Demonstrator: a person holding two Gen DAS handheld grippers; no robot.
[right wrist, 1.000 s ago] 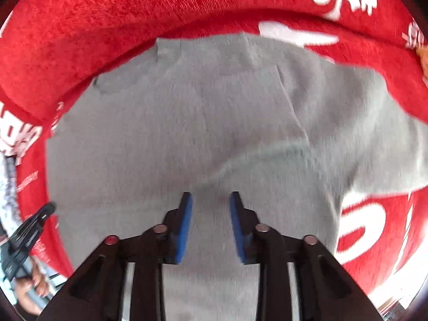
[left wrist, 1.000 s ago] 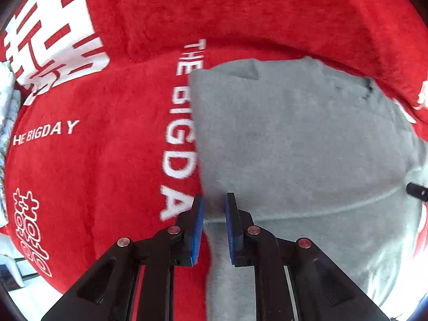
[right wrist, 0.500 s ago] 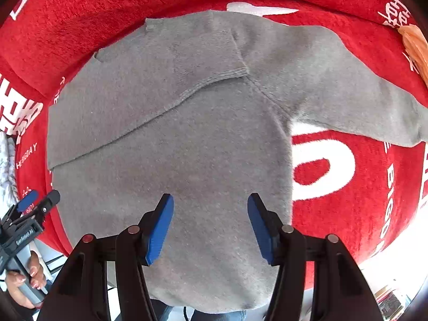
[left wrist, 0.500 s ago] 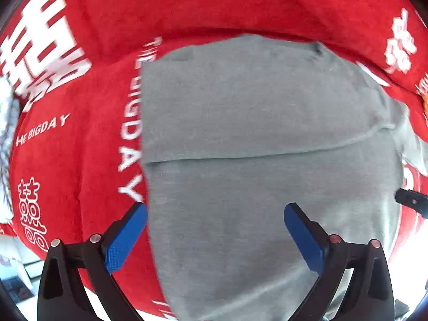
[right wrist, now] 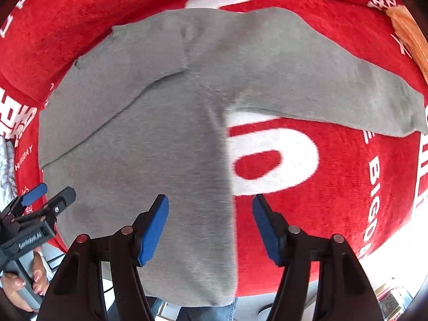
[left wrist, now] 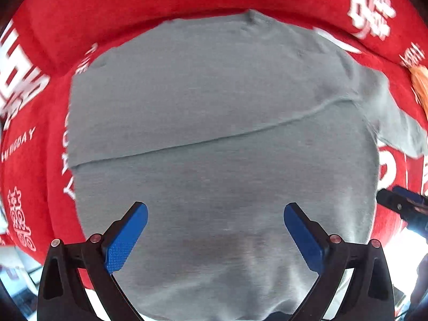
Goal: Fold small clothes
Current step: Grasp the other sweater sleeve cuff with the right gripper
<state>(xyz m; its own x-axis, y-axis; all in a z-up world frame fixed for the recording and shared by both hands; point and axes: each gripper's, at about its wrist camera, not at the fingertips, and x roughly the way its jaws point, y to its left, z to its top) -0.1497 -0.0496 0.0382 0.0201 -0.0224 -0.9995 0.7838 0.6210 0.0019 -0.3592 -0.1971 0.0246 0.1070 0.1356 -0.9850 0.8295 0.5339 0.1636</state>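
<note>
Sweater (left wrist: 214, 139) fabric, grey and finely knitted, lies flat beneath us on a plush red cloth (right wrist: 334, 187) printed with bold white letters and characters. Nearest to us, our left gripper (left wrist: 215, 214) hangs above the lower body of the garment with its blue pads (left wrist: 125, 240) spread wide and nothing between them. Our right gripper (right wrist: 211, 208) hovers over the sweater's right side edge, its jaws opening; the grey hem side and bare red cloth both show in the gap, untouched by the pads. In the right wrist view we also see the left gripper from outside, at the lower left, with a hand (right wrist: 24, 286) wrapped around its grip. Below the cloth's near edge we glimpse bright floor and a strip of blue denim (right wrist: 206, 307). Further out, one sleeve is folded across the chest, its straight edge running as a diagonal line over the body. The other sleeve (right wrist: 334, 80) stretches out long and flat over the red pile toward the right. Beyond it, at the far right rim, an orange fabric (right wrist: 409, 34) rests on the cloth.
</note>
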